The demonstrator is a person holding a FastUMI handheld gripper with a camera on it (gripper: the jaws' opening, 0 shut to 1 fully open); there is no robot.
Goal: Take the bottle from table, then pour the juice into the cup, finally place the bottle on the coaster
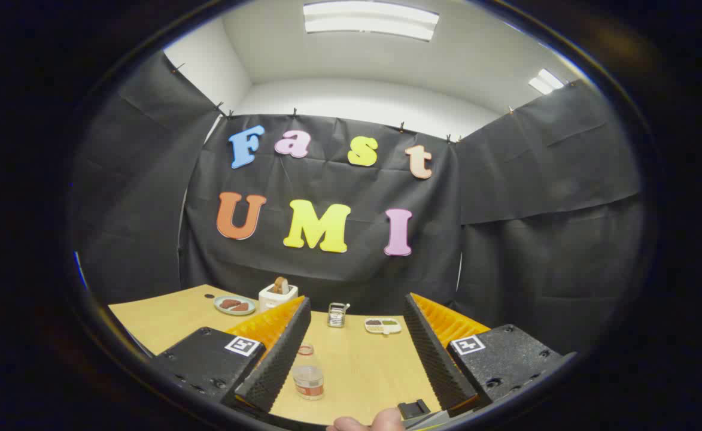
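Black cloth walls (pixel 536 197) close the booth on three sides, with white ceiling and lit panels (pixel 370 19) across the top of the frame. A light wooden table (pixel 362 371) fills the lower middle of the frame and runs back to the cloth.

At the far edge of the table, left of centre, a round plate (pixel 234 304) holds reddish-brown pieces, and just to its right stands a white toaster (pixel 277 295) with a slice of bread upright in its slot. Further right sit a small metal rack (pixel 337 315) and a shallow white dish (pixel 383 325) with dark and green contents.

The gripper (pixel 356 311) has its fingers spread wide apart and holds nothing. Its black ribbed pads (pixel 279 359) with orange backing frame the lower centre of the frame.

The clear plastic bottle (pixel 307 374) stands upright on the table, in the lower centre of the frame, between the fingers and close to the left pad. Its long axis is vertical, neck pointing up, with a reddish band near its base. Whether it touches the pad cannot be told.

A fingertip (pixel 365 422) of a person's hand shows at the bottom edge.
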